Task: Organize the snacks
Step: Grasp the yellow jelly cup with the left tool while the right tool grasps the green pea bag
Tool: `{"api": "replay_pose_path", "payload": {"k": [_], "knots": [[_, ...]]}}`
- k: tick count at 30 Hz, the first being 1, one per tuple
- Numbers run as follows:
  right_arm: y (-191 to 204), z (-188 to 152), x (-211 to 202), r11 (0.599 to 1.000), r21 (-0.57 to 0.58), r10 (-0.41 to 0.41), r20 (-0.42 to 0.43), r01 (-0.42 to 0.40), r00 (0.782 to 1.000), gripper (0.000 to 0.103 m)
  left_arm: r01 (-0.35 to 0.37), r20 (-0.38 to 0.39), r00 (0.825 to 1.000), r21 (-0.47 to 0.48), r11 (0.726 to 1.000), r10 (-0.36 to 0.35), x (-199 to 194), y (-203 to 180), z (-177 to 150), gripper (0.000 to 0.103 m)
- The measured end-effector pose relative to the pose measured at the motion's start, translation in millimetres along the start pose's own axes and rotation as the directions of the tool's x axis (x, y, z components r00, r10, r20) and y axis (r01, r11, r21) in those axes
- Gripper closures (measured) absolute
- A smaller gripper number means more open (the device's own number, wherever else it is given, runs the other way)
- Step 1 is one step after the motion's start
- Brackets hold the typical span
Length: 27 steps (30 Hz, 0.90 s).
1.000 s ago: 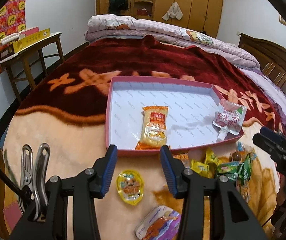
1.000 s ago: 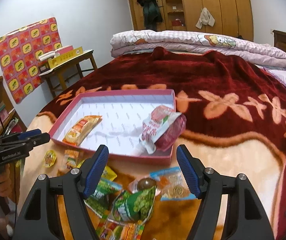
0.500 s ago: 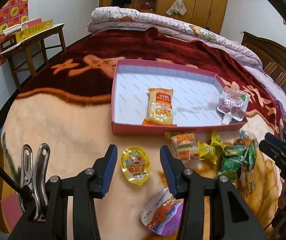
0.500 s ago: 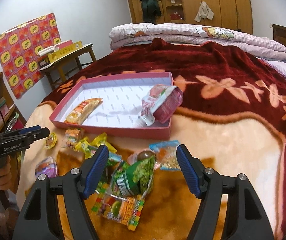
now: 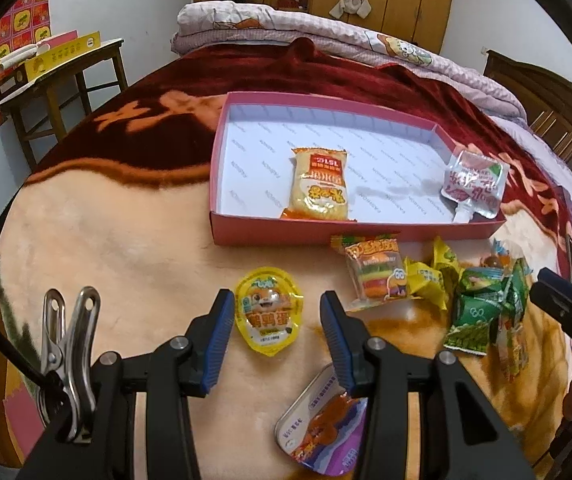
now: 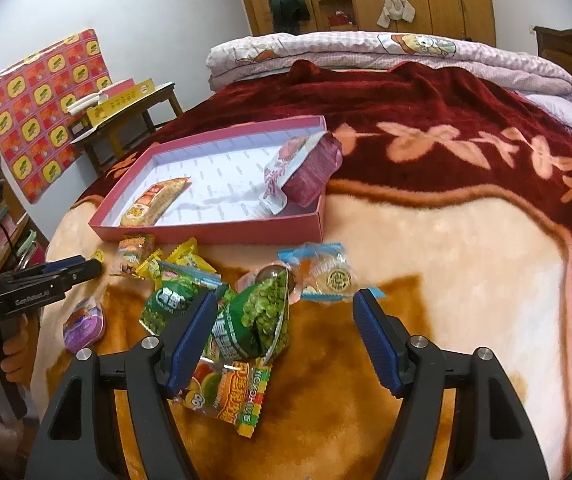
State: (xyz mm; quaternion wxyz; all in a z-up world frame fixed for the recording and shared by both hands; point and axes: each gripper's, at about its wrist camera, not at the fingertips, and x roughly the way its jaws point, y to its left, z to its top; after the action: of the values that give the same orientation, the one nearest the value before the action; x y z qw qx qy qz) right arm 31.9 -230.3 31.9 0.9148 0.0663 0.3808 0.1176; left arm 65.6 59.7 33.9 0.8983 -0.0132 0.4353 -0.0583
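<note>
A pink box [image 5: 246, 236] [image 6: 214, 234] lies on the bed, holding a yellow noodle packet [image 5: 319, 184] [image 6: 154, 202] and a spouted pouch [image 5: 473, 182] [image 6: 286, 178] leaning on its right wall. My left gripper [image 5: 274, 322] is open and empty, its jaws on either side of a yellow jelly cup [image 5: 268, 312]. My right gripper [image 6: 286, 324] is open and empty above the green pea bags [image 6: 258, 320]. Loose snacks lie in front of the box: a burger gummy pack [image 5: 377, 276], yellow candies [image 5: 429, 280], a blue cookie packet [image 6: 325, 272], a purple tub [image 5: 321, 428] [image 6: 84, 322].
The snacks rest on a red and cream blanket [image 6: 445, 248]. A wooden table [image 5: 58, 76] with a yellow box stands left of the bed. Folded quilts [image 6: 365, 52] and wardrobes are at the far end. A metal clip [image 5: 70, 344] hangs by my left gripper.
Both grippers have pulled back from the box toward the loose snacks. The jelly cup now sits between my left jaws; the pea bags have come under my right gripper. Both stay open.
</note>
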Motion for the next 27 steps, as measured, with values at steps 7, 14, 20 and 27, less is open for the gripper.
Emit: {"api": "replay_pose_path", "payload": {"k": [7,14,20,27], "knots": [[4,-7,5,1.0,0.005,0.024,-0.028,-0.024,0.999,0.031,-0.017,-0.007,1.0,0.0,1.0,0.017,10,0,-3,0.057],[11,-10,14,0.999,0.011,0.041,-0.052,-0.04,0.998,0.031,-0.023,0.013,1.0,0.013,1.0,0.023,12,1,-5,0.063],[11,-9,21,0.998,0.046,0.045,-0.065,-0.042,0.997,0.037,-0.016,0.026,1.0,0.009,1.0,0.016,13,3,-5,0.064],[14,-7,26,0.997,0.055,0.057,-0.07,-0.053,0.996,0.049,-0.032,0.04,0.999,0.02,0.999,0.031,13,2,-7,0.071]]}}
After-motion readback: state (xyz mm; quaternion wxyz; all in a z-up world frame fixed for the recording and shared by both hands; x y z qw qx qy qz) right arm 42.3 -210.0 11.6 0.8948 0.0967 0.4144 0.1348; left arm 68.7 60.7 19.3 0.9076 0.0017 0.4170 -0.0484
